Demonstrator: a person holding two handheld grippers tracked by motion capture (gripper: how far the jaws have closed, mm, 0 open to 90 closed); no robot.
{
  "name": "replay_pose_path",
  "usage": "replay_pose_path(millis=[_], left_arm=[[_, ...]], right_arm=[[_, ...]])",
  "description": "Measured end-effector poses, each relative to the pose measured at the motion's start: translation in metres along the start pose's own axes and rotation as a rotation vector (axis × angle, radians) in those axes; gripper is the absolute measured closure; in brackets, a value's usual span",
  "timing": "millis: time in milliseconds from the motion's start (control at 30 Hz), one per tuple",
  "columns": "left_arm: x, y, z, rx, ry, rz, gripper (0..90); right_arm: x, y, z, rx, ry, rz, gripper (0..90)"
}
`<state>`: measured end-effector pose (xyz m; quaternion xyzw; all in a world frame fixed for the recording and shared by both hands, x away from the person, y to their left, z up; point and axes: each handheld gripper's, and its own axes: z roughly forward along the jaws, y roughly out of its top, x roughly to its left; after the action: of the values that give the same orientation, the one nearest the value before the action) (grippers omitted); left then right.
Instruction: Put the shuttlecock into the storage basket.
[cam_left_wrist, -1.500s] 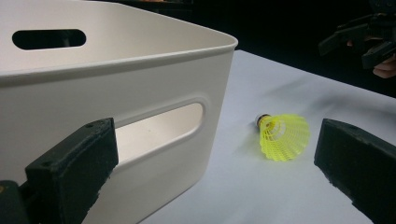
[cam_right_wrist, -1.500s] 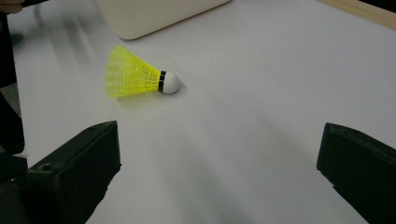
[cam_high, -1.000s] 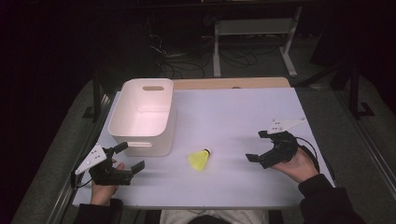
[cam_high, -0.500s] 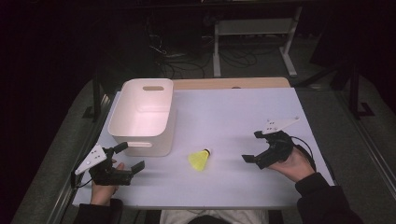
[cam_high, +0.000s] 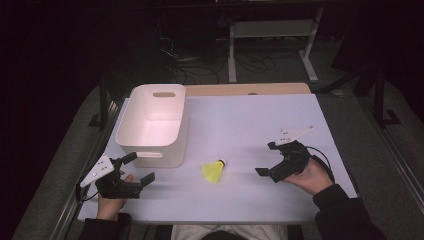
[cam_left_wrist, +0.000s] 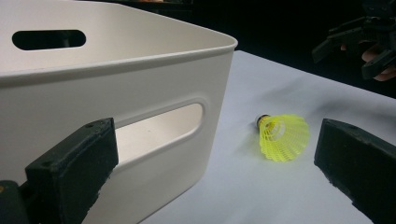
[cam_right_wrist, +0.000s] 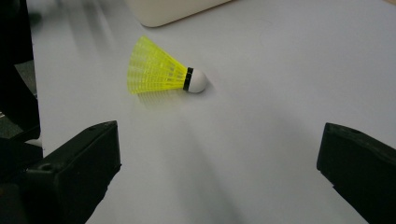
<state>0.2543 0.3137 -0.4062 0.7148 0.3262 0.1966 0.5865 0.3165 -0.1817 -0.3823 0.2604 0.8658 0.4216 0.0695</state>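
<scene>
Your right gripper (cam_high: 266, 159) sits at the lower right of the high view, jaws spread wide and holding nothing, pointed toward frame left at the shuttlecock (cam_high: 214, 171). The shuttlecock lies on its side on the white table (cam_high: 250, 120), low in the frame and just left of centre, apart from both grippers. In the right gripper view it lies in the upper left — yellow skirt to the left, white cork to the right — with bare table between it and your jaws.

Your left gripper (cam_high: 139, 169) rests at the lower left of the high view, jaws also spread and empty. In the left gripper view the shuttlecock (cam_left_wrist: 282, 136) shows between the jaws, right of centre, and your right gripper (cam_left_wrist: 359, 46) appears in the upper right corner.

The bin (cam_high: 152, 125) stands upright at centre left of the high view, just above your left gripper and near the shuttlecock without touching it. Its wall (cam_left_wrist: 116, 102) takes up the left half of the left gripper view, close against the left jaw. Nothing lies between your right gripper and the shuttlecock.

Since a second ago your right gripper has moved left and slightly down toward the shuttlecock — the left gripper, bin and shuttlecock have stayed put.
</scene>
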Motion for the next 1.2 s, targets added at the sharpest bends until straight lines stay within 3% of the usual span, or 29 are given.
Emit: replay_pose_path(millis=[1200], left_arm=[[0.000, 0.000, 0.000, 0.002, -0.001, 0.001, 0.0]], right_arm=[[0.012, 0.013, 0.026, 0.061, 0.067, -0.061, 0.0]])
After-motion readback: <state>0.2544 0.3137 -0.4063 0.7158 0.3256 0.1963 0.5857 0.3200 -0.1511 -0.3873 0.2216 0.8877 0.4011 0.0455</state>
